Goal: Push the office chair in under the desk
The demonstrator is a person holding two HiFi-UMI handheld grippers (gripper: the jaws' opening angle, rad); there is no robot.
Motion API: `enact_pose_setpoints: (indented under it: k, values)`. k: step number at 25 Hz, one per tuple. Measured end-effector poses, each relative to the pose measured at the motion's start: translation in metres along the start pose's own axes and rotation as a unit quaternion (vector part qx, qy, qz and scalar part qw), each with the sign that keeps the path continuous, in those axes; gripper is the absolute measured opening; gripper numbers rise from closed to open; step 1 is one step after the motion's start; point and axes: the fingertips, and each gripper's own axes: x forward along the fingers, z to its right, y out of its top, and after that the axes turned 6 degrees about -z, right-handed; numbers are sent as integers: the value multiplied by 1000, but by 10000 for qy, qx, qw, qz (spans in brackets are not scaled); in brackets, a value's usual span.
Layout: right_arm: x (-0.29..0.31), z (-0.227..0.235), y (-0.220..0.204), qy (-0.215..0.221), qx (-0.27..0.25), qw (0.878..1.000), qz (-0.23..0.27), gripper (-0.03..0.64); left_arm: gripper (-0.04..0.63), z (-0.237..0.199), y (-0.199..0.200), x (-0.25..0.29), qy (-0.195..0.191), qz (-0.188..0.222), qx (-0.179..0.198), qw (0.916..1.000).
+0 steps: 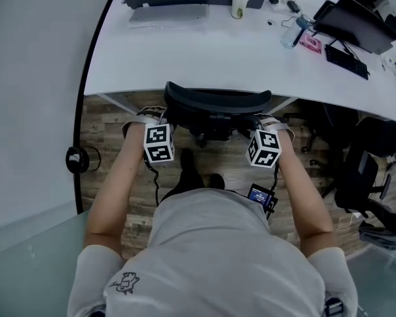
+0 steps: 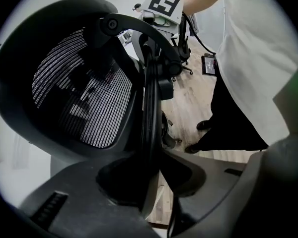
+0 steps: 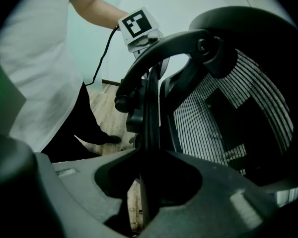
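Office chair (image 1: 218,102) at the near edge of the white desk (image 1: 204,55); the curved top of its backrest lies along that edge and the seat is out of sight below. 2 tongs grip the backrest: left tongs (image 2: 150,180) and right tongs (image 3: 148,182) each pinch the thin black frame rim beside the mesh. The person stands behind the chair on the wood floor (image 1: 112,121).

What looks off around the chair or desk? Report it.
Nothing stands out. The chair sits upright, square to the desk, its back rim clamped by the left gripper and right gripper; the cup stands upright.
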Motion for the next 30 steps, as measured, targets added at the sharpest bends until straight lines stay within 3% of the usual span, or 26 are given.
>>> enact_pose_setpoints:
  k: [11, 30]
  values:
    - [9, 37, -28, -12, 84, 10000, 1, 114, 123, -37, 21, 22, 1, 33, 98, 9999]
    - [4, 46, -50, -75, -29, 9999, 124, 126, 126, -40, 43, 25, 65, -31, -25, 10000]
